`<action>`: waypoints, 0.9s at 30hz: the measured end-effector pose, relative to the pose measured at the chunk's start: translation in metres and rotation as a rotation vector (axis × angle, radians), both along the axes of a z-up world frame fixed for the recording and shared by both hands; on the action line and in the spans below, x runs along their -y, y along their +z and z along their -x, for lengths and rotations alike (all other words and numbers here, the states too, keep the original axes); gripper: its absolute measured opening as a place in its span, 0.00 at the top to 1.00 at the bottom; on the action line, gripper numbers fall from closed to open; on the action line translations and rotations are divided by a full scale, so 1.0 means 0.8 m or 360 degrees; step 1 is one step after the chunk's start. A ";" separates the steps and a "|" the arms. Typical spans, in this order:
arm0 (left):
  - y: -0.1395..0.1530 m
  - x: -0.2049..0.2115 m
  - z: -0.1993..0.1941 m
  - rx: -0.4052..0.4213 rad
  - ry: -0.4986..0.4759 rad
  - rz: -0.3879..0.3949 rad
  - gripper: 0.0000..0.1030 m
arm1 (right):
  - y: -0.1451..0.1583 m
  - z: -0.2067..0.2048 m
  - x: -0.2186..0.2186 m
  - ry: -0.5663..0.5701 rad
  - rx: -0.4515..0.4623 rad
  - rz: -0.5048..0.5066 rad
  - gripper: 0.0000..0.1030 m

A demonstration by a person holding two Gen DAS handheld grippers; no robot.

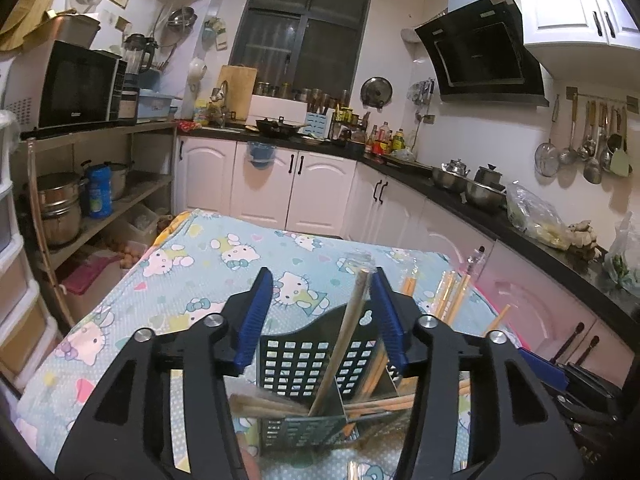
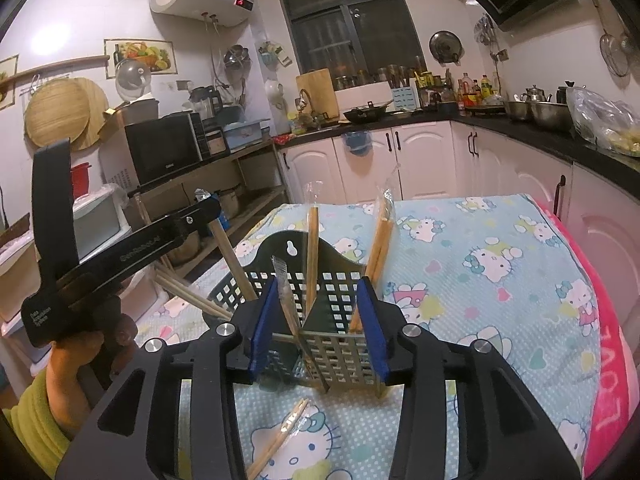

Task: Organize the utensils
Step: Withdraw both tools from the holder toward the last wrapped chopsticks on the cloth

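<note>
Chopstick caddy [image 2: 320, 280], black, perforated, split into compartments, standing on the cartoon-cat tablecloth [image 2: 480, 264] straight ahead of and just below the right gripper [image 2: 318, 322], framed between its blue pads.

Left gripper [image 1: 322, 318] over the same caddy [image 1: 304, 360] from the other side, held in a hand [image 2: 72, 364] with a yellow-green sleeve.

Both sets of jaws released, standing partly apart, nothing pressed between either pair. One wrapped pair of chopsticks [image 1: 348, 328] leaning upright in the caddy just inside the left gripper's right-hand pad, close to it but apparently not clamped.

Count, from the right wrist view:
- one caddy;
- roughly four wrapped pairs standing or leaning in it, long axes near upright, tips tilted outward;
- two or three more lying across its left rim, exact number unclear;
- one loose pair [image 2: 280, 436] flat on the cloth, below and nearer than the right jaws, long axis running diagonally toward the camera.

Judged nearest to that loose pair: the right gripper, needing to dip down and back toward it.
</note>
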State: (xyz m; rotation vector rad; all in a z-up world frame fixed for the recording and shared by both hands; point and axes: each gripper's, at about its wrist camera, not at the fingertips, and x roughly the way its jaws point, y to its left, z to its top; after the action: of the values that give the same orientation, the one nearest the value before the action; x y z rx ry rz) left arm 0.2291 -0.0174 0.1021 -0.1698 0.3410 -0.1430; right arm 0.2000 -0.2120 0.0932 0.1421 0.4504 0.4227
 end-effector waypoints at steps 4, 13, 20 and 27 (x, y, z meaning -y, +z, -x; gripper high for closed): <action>0.002 -0.001 0.007 0.0005 -0.0002 -0.0008 0.49 | -0.001 0.005 0.004 -0.0015 -0.0006 -0.0004 0.58; 0.000 -0.003 0.025 -0.0047 -0.0054 -0.0007 0.38 | -0.007 0.021 0.013 -0.0025 -0.0018 0.0013 0.52; -0.004 -0.005 0.042 -0.0070 -0.0095 -0.0012 0.31 | -0.014 0.033 0.015 -0.0027 -0.0049 0.0038 0.49; -0.007 0.000 0.066 -0.0056 -0.0130 -0.0042 0.18 | -0.021 0.045 0.021 -0.0037 -0.0075 0.0062 0.46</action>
State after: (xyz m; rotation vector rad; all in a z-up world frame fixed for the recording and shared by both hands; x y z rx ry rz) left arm 0.1766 -0.0177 0.0965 -0.1327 0.3849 -0.2160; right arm 0.1644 -0.2292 0.0764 0.1195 0.5028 0.3884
